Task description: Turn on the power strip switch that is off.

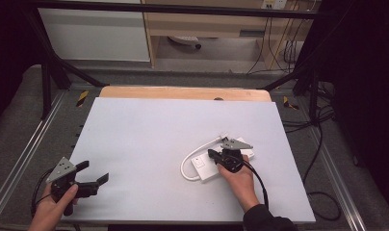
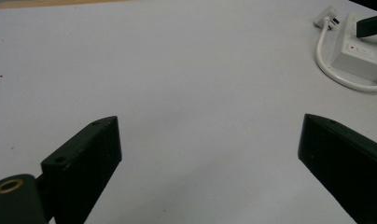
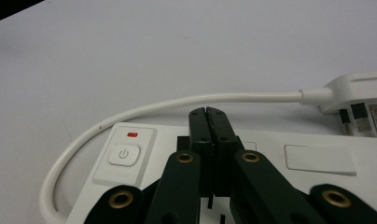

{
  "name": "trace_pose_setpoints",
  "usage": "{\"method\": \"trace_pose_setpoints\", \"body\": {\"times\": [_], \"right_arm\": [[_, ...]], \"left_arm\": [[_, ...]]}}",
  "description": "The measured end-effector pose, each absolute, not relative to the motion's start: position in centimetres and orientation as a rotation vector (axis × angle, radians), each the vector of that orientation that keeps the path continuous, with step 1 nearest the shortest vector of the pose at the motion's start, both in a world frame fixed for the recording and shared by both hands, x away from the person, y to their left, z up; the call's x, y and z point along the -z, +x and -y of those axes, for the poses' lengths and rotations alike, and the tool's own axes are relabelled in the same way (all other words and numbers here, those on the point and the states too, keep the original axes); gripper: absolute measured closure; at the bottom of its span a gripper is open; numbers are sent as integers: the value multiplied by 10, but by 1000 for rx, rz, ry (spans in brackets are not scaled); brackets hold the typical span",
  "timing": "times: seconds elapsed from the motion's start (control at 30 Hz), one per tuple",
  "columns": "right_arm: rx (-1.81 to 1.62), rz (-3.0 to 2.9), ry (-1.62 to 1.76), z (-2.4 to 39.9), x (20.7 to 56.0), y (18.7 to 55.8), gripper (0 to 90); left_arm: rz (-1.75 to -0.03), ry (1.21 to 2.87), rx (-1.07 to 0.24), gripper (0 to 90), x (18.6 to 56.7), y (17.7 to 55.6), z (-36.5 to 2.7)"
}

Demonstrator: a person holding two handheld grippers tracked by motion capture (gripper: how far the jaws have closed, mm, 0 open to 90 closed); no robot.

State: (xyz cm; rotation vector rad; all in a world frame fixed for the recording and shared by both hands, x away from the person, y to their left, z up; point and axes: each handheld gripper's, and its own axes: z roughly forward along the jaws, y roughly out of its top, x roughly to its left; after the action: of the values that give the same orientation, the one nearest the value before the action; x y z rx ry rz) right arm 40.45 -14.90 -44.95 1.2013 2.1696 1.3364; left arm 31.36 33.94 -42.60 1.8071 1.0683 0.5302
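A white power strip [image 1: 205, 167] lies on the table at the right of centre, with its white cable [image 1: 192, 156] looping round to a white plug [image 3: 354, 91] beside it. My right gripper [image 1: 214, 155] rests over the strip, its jaws shut together with nothing between them. In the right gripper view the closed tips [image 3: 209, 114] sit above the strip's top face, just right of its power button [image 3: 123, 154] and small red light [image 3: 132, 135]. My left gripper [image 1: 94, 173] is held at the table's near left corner, jaws wide open and empty, pointing towards the power strip [image 2: 359, 53].
The white table top [image 1: 149, 139] has a wooden edge [image 1: 183, 92] at the far side. A black frame [image 1: 53, 67] stands round the table, and cables [image 1: 322, 139] trail on the floor at the right.
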Motion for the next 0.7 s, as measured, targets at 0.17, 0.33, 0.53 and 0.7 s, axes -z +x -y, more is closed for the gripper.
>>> {"method": "trace_pose_setpoints", "body": {"times": [0.17,0.33,0.53,0.7], "right_arm": [[-1345,-2168,1209,150,450,405,900],[-1350,-2165,1214,150,450,405,900],[-1352,-2163,1213,150,450,405,900],[-1356,-2162,1216,150,451,405,900]], "left_arm": [[-1067,1809,-530,63,426,314,-340],[-1068,1811,-526,63,426,314,-339],[-1069,1811,-527,63,426,314,-339],[-1069,1812,-527,63,426,314,-339]]}}
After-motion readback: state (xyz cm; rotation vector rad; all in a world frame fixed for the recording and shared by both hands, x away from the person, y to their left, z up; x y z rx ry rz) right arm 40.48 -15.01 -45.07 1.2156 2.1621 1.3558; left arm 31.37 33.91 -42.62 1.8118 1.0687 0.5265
